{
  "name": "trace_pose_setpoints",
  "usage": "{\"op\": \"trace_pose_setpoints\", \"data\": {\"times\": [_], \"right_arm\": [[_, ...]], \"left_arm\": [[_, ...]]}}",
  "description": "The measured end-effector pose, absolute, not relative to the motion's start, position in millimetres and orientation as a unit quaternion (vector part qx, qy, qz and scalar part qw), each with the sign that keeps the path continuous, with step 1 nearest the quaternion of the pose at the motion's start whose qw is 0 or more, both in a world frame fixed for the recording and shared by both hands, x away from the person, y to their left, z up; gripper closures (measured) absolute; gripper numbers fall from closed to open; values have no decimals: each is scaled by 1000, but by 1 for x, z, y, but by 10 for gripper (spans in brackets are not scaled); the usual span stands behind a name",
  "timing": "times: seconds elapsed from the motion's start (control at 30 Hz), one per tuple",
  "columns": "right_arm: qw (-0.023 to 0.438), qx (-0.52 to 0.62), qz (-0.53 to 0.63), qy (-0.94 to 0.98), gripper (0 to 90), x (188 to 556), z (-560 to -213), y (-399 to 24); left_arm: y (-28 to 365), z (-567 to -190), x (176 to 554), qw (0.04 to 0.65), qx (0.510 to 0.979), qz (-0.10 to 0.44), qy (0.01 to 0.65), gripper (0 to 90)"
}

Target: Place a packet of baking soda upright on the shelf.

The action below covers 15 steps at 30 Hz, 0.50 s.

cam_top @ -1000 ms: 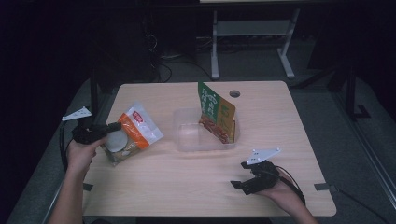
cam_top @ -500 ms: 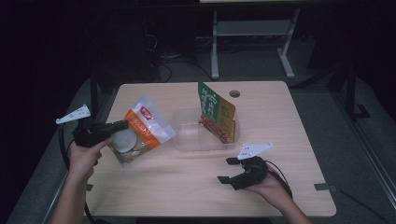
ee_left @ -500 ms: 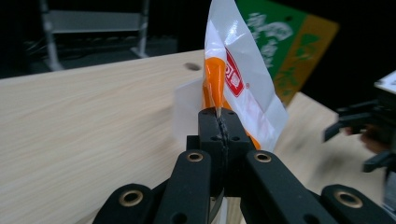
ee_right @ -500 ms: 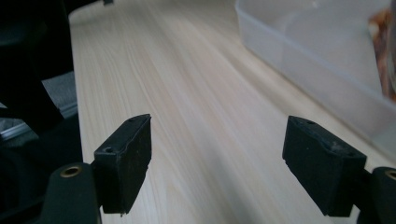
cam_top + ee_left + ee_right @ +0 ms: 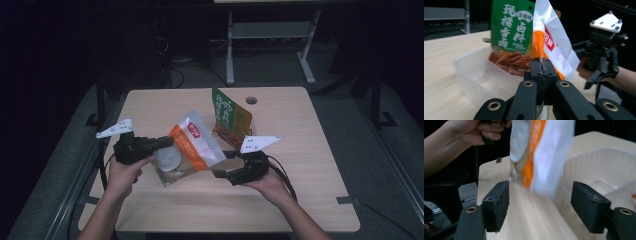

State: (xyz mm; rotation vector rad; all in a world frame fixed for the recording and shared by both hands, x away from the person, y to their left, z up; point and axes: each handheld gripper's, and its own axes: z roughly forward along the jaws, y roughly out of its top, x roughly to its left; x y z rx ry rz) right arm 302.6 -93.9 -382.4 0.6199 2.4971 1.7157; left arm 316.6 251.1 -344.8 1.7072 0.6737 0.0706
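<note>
Underneath, pale wooden table (image 5: 310, 150), dark room

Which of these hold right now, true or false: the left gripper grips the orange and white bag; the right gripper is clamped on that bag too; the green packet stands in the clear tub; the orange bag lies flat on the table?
1. The left gripper grips the orange and white bag. True: its jaws are shut on the bag's edge.
2. The right gripper is clamped on that bag. False: its jaws stand apart with nothing pressed between them, though they have just been closing.
3. The green packet stands in the clear tub. True.
4. The orange bag lies flat on the table. False: it is held up off the tabletop, hanging from the left gripper.
</note>
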Motion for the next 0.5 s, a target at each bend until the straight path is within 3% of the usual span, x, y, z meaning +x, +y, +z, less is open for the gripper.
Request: {"op": "trace_pose_setpoints", "data": {"times": [0.2,0.5], "right_arm": [[14,186,558,809,506,311,-384,-82],[-32,177,570,801,889,317,-389,-76]], "left_arm": [[245,-351,317,617,731,13,291,899],[241,-356,318,617,731,10,290,898]]}}
